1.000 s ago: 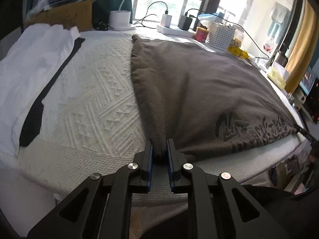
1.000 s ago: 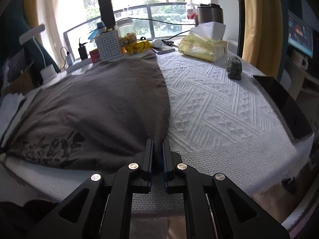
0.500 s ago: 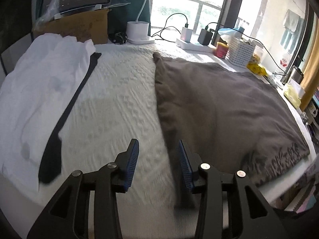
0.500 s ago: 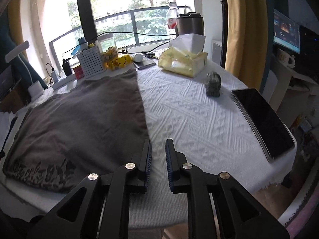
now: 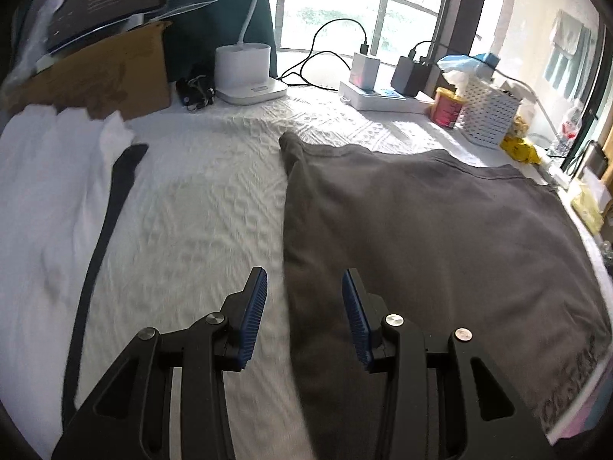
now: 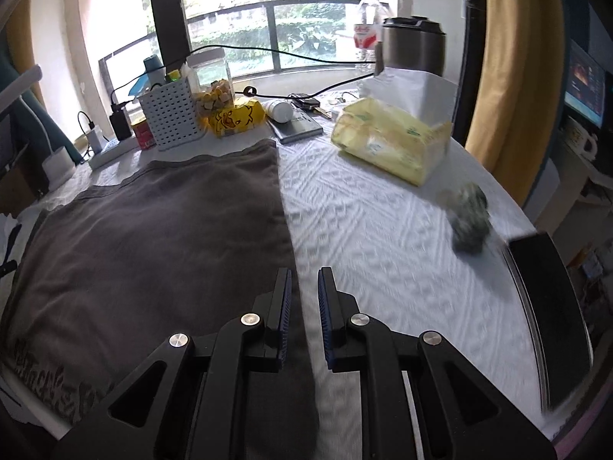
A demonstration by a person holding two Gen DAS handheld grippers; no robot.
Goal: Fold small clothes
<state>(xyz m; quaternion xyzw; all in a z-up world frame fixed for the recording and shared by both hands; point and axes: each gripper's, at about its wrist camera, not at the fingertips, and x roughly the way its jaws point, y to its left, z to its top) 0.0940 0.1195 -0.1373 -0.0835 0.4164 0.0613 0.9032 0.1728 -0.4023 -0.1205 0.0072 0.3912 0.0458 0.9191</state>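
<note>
On a white textured bedspread (image 5: 214, 207) by the window, the grey T-shirt (image 5: 440, 237) lies flat, already folded to a broad panel, its printed hem toward me and its far edge toward the clutter on the sill. My left gripper (image 5: 304, 312) hangs above the shirt's left folded edge, jaws about a third of the way apart and holding nothing; the edge passes below the gap, closer to the inner pad, untouched. My right gripper (image 6: 304, 314) hangs above the opposite edge, jaws only a narrow slit apart, likewise empty, the left pad over grey cloth and the right over bare bedspread. Both pairs of jaws have just been opening, with no cloth caught between them.

The shirt's two side edges run straight away from me, roughly parallel to my fingers, so each hand sits at its own near corner, neither nearer than the other. The next fold, I judge, goes across that axis: near hem carried toward the far edge, which means both hands pinching at the hem end together.

A white garment (image 5: 42, 207) with a dark strip (image 5: 107, 222) lies well to the left, apart from the shirt. A yellow tissue pack (image 6: 390, 142) and a dark tablet (image 6: 548, 306) lie to the right.
</note>
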